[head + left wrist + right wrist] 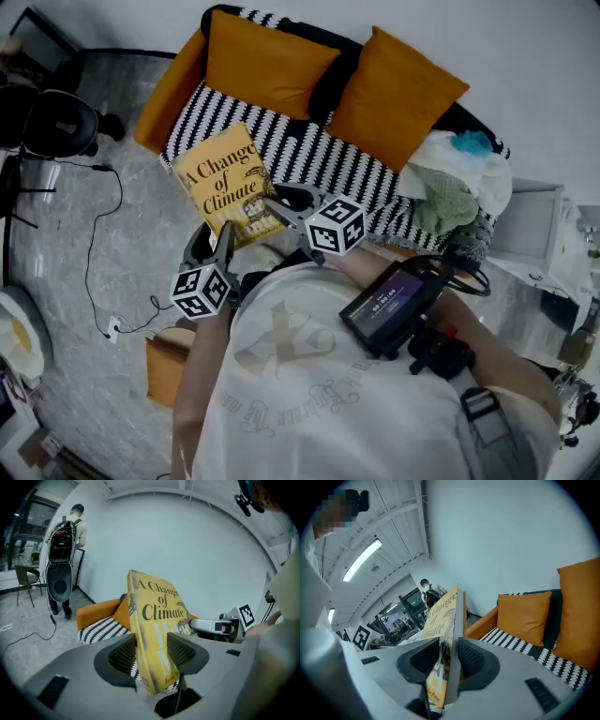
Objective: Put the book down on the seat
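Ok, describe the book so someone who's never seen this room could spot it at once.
Find the sofa with the black-and-white patterned seat and two orange cushions. Over its left front corner, the left gripper and right gripper hold the book in their jaws. It is the only yellow thing there, with "A Change of Climate" in black lettering.

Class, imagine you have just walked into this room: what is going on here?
A person holds a yellow book with two hand-held grippers. The left gripper and the right gripper are each shut on the book's near edge. The book is held up at the front of a sofa's black-and-white striped seat, below two orange cushions. It is not yet laid down on the seat. A pile of clothes lies at the seat's right end.
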Available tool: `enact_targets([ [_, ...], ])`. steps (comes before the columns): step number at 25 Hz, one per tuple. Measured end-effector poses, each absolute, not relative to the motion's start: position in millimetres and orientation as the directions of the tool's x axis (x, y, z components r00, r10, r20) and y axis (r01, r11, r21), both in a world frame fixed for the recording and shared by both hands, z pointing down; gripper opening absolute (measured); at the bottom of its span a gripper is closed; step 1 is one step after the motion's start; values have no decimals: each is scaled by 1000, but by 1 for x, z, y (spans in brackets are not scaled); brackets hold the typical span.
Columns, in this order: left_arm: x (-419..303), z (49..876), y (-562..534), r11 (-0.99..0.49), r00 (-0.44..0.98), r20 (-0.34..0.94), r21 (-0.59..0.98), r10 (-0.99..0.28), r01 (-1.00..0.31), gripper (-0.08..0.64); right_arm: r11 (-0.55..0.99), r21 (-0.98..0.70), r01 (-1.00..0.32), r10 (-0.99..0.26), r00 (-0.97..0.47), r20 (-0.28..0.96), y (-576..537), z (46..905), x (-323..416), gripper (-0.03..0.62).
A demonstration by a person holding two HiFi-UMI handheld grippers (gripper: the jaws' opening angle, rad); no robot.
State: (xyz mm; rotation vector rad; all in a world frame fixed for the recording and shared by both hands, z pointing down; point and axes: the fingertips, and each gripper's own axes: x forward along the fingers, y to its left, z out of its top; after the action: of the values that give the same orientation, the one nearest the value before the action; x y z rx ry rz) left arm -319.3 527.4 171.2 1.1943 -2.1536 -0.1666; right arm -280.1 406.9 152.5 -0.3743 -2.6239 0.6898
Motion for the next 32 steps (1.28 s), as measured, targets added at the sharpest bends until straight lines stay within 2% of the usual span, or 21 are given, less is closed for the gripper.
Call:
enact_targets([
  [5, -308, 180, 529, 576, -351, 497, 424, -793, -699, 224, 828, -539, 154, 362, -882, 303, 408, 160, -268, 135],
  [9, -258, 171, 505, 571, -336, 506, 432, -794, -698, 224, 822, -547, 156, 359, -889, 286, 383, 146, -220, 132],
  [15, -228, 168, 481, 536, -296, 512, 423, -807, -731, 224, 819, -559, 125, 325, -905, 274, 362, 145, -182, 130],
  [32, -164, 170, 420, 362, -105, 528, 410, -842, -837, 221, 823, -567, -31, 152, -950, 273, 315, 151, -91, 127],
])
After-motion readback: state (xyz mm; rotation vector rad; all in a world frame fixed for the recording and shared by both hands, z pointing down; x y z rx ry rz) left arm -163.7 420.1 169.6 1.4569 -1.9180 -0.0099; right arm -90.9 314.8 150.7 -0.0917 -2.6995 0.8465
